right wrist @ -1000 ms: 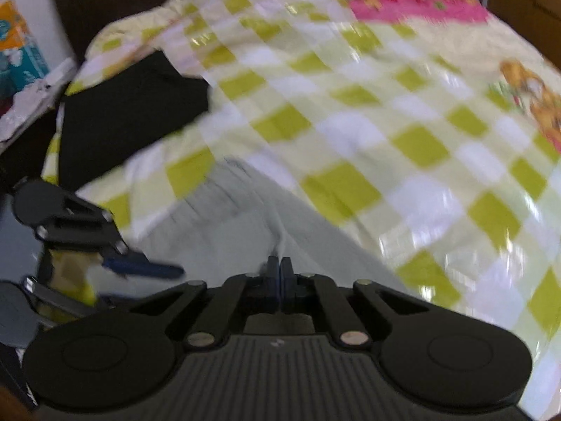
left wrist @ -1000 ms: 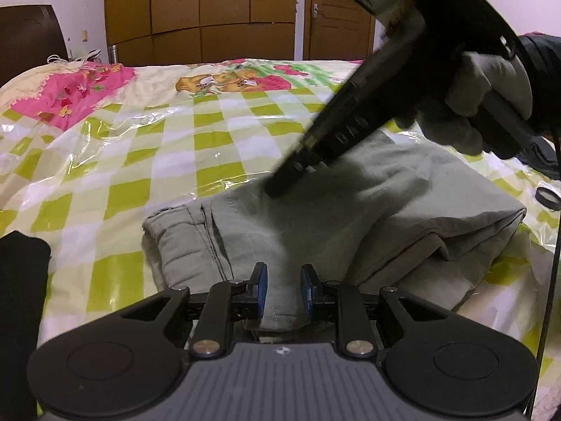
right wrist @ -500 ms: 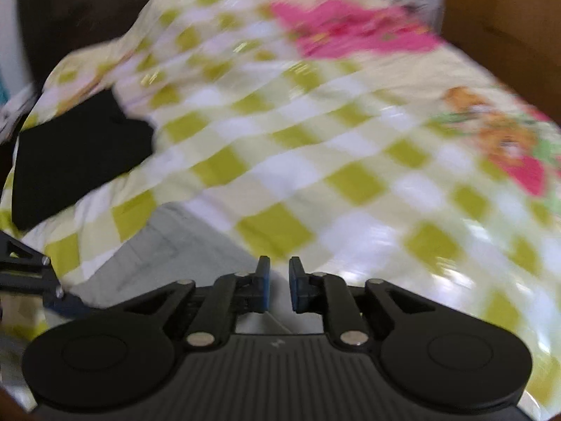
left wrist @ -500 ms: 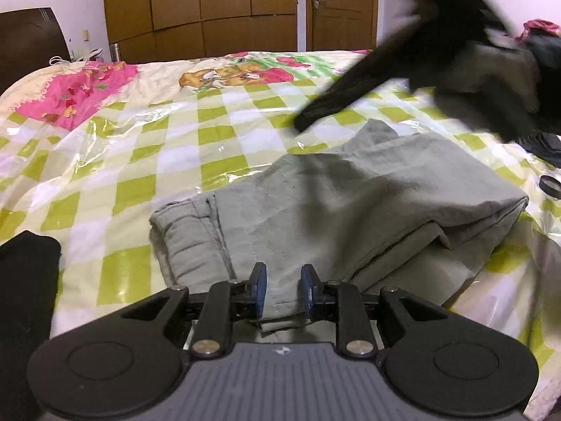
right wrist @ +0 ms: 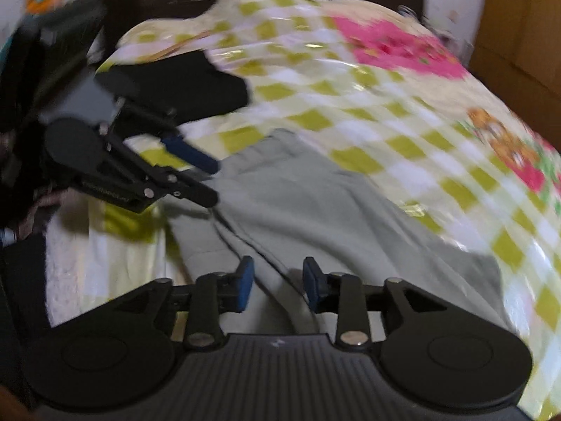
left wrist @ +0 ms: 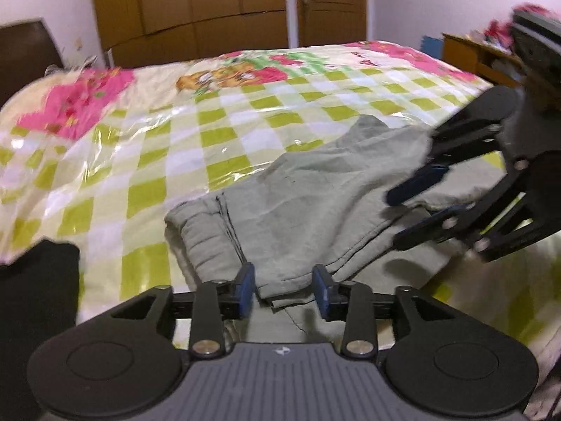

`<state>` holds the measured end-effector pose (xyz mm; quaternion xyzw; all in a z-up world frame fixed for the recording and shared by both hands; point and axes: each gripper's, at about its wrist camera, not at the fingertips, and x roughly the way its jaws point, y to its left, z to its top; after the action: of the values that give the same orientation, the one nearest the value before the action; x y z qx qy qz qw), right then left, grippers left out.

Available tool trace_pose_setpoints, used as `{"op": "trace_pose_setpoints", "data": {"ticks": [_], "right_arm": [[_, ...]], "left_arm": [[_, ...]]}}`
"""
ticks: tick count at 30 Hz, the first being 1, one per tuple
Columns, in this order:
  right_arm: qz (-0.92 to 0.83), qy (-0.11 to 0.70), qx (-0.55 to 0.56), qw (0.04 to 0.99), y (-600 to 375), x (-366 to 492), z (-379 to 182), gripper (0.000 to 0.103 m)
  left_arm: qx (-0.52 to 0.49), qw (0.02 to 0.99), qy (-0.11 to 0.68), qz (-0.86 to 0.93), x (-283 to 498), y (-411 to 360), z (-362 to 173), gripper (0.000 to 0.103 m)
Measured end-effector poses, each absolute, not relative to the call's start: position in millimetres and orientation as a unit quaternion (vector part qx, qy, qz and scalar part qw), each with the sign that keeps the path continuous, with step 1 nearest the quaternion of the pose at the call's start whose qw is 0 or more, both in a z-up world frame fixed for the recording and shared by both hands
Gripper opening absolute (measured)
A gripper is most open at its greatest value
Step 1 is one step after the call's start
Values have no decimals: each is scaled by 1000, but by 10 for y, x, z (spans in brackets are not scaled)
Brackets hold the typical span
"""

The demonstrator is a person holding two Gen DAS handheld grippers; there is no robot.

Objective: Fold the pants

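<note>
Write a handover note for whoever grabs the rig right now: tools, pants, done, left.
Left tool: open, jaws just widened; a corner of the pants sits between the pads, not pinched.
Right tool: open, jaws just widened, low over the pants, gripping nothing.
Pants: grey, folded into a layered bundle on the checked bedspread. A black garment lies apart near the bed's edge.
Done: folded over at least once.
Left: probably square the edges or make a final fold; judge before regripping.

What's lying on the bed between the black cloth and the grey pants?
Only bare checked bedspread lies between the black cloth and the grey pants; nothing else sits there. The left wrist view shows this most clearly.
</note>
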<state>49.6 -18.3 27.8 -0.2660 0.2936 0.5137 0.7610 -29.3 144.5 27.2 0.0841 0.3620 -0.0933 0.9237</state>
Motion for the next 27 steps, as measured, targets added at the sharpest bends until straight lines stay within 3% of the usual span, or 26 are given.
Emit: {"op": "trace_pose_setpoints", "data": {"ticks": [5,15,19,23,24,26,27], "right_arm": [[502,268,-338,750,0,430,96,35],[505,272,-348,742,-20,411,111,35],[494,274,-354,745,-46,420,72,36],[489,264,-356,751,22,406,38,34],[482,263,-359,754,59,414,18,32],[467,278,-353,762,144,491,-18,2],[461,292,-339,767,162,553,2,3]], "left_arm": [[159,903,379,-129,-233,1329,154,52],[260,878,375,-143,-170,1183,22,52],[246,888,365,-131,-105,1189,49,33],[215,904,351,-118,-85,1237,163,25],[210,906,348,-116,-81,1247,190,23],[202,910,344,-116,-79,1268,249,23],[200,912,340,-115,-93,1278,290,22]]}}
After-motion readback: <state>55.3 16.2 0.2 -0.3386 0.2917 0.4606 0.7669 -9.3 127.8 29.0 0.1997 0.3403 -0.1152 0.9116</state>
